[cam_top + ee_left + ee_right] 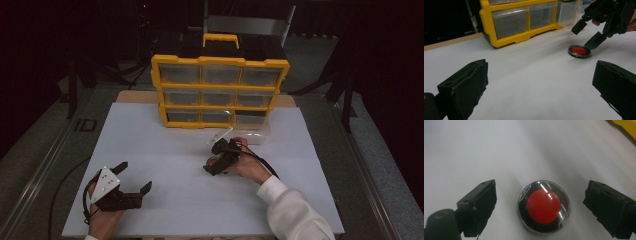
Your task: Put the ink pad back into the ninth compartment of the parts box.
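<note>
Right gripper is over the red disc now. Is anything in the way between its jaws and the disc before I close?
Nothing visible. In the right gripper view the red disc lies flat on the white table between the open jaws of the right gripper, with bare table on both sides. The left gripper sits well off.

A matt white sheet (165, 150) covers the table. The disc (543, 206) looks glossy — a red centre under a clear, shiny cover. The organiser (220, 90) is yellow plastic with clear drawers. Gripper pads (485, 202) look rough, matt black.
</note>
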The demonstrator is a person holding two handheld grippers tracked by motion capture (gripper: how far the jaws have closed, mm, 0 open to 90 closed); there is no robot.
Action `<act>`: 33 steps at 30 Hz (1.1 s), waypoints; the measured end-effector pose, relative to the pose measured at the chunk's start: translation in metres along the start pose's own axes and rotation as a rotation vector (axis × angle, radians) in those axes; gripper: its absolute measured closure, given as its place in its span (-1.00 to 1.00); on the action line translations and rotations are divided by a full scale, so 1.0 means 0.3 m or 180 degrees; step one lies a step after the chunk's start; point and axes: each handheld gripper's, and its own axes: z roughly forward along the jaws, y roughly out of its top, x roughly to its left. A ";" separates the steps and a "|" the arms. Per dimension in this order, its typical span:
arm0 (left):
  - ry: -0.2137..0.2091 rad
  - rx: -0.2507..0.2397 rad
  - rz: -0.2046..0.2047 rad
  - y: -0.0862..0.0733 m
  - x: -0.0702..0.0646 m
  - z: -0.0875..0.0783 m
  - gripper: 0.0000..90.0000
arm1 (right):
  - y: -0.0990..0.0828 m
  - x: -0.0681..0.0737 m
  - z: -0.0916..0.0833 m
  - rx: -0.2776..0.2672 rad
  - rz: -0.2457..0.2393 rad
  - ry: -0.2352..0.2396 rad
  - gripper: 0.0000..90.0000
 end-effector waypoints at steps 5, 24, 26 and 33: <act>0.0002 -0.0002 -0.0006 0.000 0.000 0.000 -0.99 | -0.002 0.000 0.013 0.0039 0.0004 -0.0011 -0.77; 0.0001 -0.0005 -0.0011 -0.001 0.000 0.000 -0.99 | -0.016 -0.006 0.051 0.0191 0.0061 -0.0008 -0.75; -0.0002 0.0003 -0.0001 -0.001 0.000 0.000 -0.99 | -0.018 -0.004 0.055 0.0218 0.0033 -0.0011 -0.75; -0.0003 -0.0001 -0.0015 -0.002 0.000 0.002 -0.99 | -0.023 -0.002 0.066 0.0307 0.0036 0.0000 -0.72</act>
